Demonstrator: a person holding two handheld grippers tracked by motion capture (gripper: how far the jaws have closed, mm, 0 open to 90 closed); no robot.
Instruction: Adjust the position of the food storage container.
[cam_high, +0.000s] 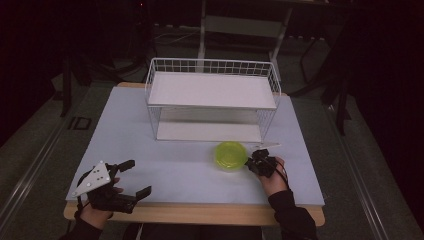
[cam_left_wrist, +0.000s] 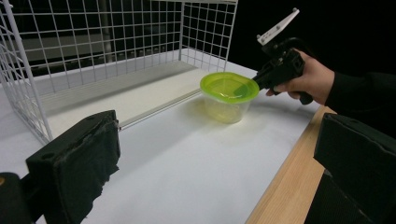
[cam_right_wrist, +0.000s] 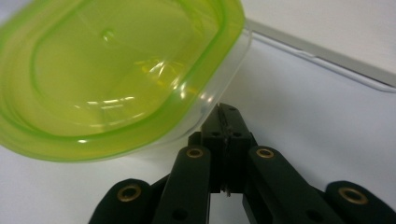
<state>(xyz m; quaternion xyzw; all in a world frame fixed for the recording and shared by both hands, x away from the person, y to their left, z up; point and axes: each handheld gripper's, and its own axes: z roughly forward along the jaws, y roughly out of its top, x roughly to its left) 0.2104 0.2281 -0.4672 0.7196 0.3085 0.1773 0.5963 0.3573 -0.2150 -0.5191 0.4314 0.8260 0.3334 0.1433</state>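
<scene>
Container (cam_high: 230, 155) on table (cam_high: 175, 170), right of centre, just near of wire rack (cam_high: 212, 100) at far middle. Right gripper (cam_high: 251, 161) just right of container; left gripper (cam_high: 134, 178) near-left.

You work at a white-topped desk (cam_high: 165, 170) with a pale wooden edge (cam_high: 200, 212), lit brightly from above while the room around you lies dark. Grey floor (cam_high: 30, 150) flanks it on both sides, and dim furniture legs (cam_high: 202, 35) stand beyond.
</scene>
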